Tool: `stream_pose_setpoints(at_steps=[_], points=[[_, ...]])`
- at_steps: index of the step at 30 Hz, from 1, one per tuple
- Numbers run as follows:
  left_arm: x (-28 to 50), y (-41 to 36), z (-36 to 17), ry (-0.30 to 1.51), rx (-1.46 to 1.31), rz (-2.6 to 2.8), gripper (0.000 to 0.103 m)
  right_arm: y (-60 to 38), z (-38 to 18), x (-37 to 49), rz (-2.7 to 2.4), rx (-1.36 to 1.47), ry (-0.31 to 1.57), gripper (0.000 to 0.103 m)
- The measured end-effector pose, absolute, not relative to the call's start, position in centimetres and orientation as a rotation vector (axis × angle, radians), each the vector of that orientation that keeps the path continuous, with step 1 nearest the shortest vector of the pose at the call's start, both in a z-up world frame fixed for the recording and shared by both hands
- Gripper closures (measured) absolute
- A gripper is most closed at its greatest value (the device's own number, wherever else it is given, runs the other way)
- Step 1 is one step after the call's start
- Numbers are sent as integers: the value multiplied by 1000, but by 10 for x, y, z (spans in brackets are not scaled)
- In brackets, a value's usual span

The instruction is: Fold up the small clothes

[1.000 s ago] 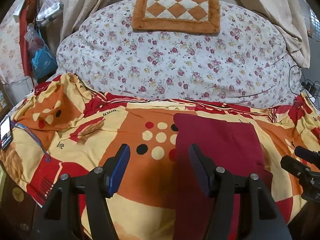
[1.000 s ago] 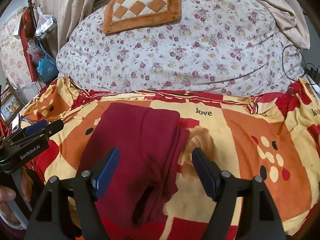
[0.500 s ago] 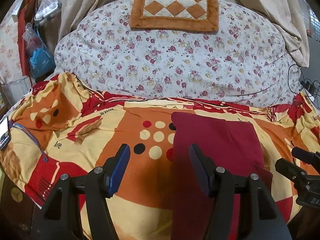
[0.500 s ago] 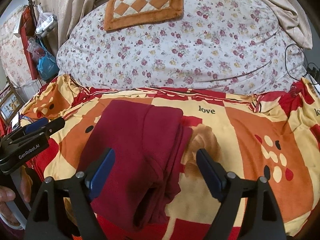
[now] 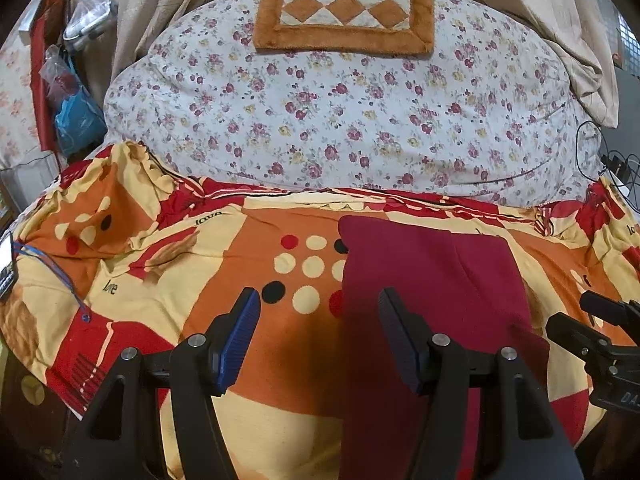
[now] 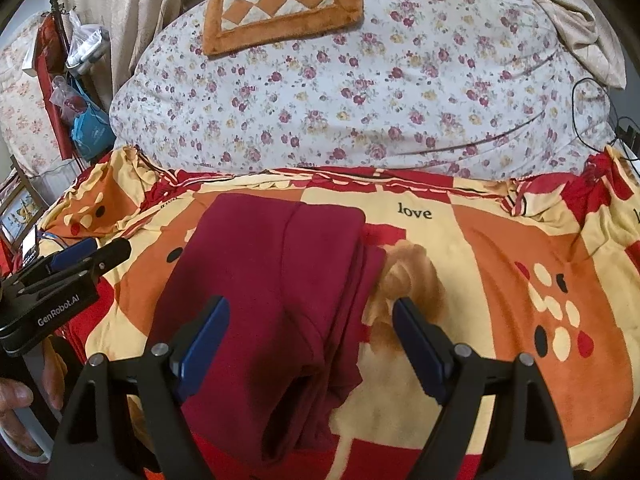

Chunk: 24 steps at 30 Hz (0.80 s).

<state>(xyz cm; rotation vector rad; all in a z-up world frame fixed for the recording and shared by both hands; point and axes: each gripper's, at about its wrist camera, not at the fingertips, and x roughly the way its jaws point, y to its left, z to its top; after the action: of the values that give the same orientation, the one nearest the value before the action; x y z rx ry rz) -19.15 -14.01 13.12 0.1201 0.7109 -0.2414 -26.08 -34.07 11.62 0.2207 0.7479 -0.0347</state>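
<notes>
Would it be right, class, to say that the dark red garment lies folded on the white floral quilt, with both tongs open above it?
Not quite. The dark red garment lies on the orange, red and yellow patterned blanket, not on the white floral quilt behind it, as the right wrist view shows. The rest holds: the left tongs and right tongs are open, gripping nothing.

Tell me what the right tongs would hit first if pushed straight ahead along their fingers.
Most likely the folded dark red garment lying on the orange-and-yellow patterned blanket; the right tongs, open, straddle its right edge. Depth is unclear.
</notes>
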Motion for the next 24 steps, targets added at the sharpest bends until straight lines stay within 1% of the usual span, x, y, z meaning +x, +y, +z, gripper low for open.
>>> stream_pose_setpoints(at_steps=[19, 24], points=[[-184, -152, 119, 751, 136, -264, 51, -344, 106, -251, -33, 242, 779, 17], [-185, -154, 119, 717, 145, -285, 51, -345, 101, -247, -31, 245, 793, 17]])
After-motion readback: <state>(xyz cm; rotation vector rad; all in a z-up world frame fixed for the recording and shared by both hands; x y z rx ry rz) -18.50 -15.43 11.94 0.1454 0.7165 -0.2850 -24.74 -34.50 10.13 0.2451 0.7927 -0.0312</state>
